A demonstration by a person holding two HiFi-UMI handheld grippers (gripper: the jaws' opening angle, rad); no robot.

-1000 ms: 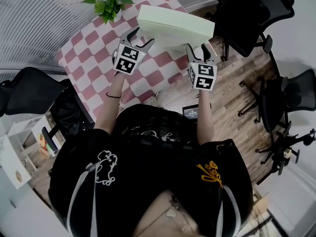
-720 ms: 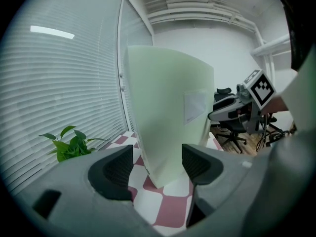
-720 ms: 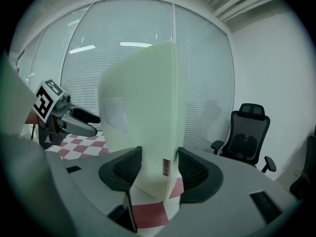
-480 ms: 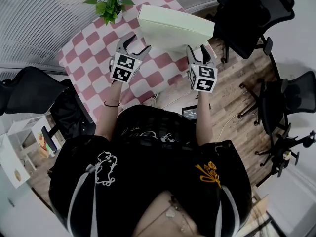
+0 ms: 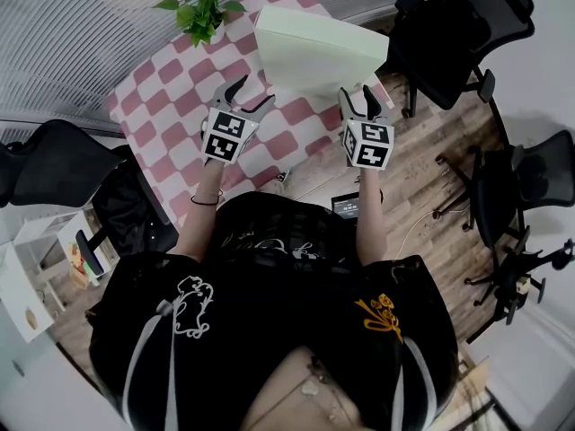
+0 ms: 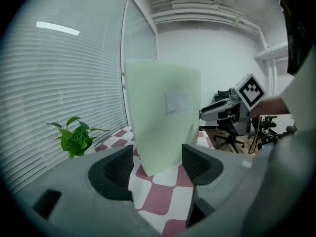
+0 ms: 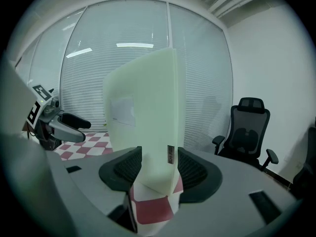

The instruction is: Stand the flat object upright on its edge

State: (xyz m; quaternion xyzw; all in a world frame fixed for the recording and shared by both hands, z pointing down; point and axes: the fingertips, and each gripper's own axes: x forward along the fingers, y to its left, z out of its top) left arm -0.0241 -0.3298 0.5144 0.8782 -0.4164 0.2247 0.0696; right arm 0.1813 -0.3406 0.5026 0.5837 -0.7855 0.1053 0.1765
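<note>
Both arms reach forward toward the pale green box [image 5: 314, 48], the left forearm [image 5: 202, 209] bare with a band at the wrist, the right forearm [image 5: 370, 214] straight. The left gripper [image 5: 249, 94] sits just short of the box's lower left corner, jaws apart and touching nothing. The right gripper [image 5: 358, 95] is at the box's near right edge, its jaws closed on that edge.

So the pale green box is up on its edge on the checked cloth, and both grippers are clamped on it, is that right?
Not both: only the right gripper is clamped on the box. The left gripper view shows the left gripper open, short of the box, gripping nothing. The box is indeed on its edge on the checked cloth.
</note>
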